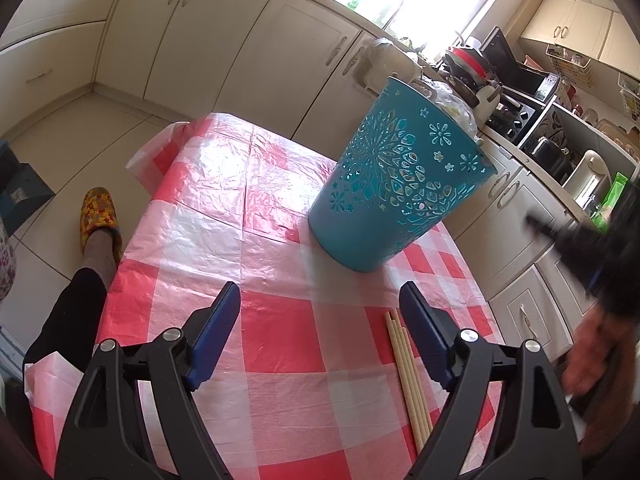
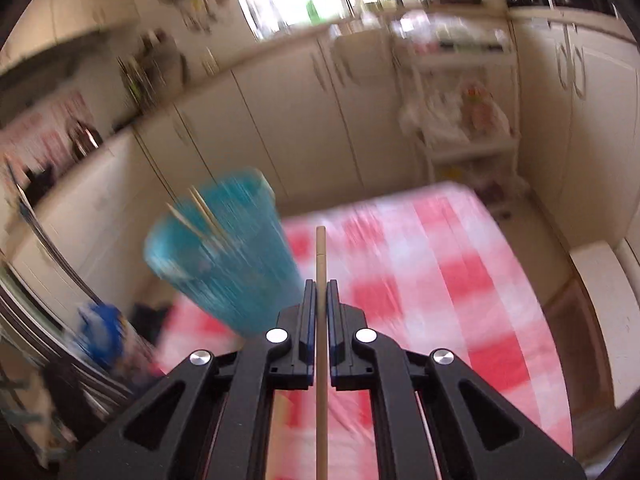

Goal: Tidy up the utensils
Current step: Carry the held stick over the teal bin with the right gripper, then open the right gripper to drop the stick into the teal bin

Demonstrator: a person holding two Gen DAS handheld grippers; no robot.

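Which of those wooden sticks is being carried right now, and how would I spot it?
Start at the red-and-white checked tablecloth, with the teal cut-out bin standing on it. Above the cloth, the right gripper is clamped on a single chopstick. Unlike the loose chopsticks lying flat by the open left gripper, it is off the cloth, pinched between blue pads.

The left gripper [image 1: 320,312] is held above a table covered by a red-and-white checked cloth [image 1: 272,336], its blue-padded fingers [image 1: 214,336] spread wide with nothing between them. Pale chopsticks [image 1: 408,368] are seen lying beside the right finger. A teal cut-out bin [image 1: 396,192] stands further back on the cloth.
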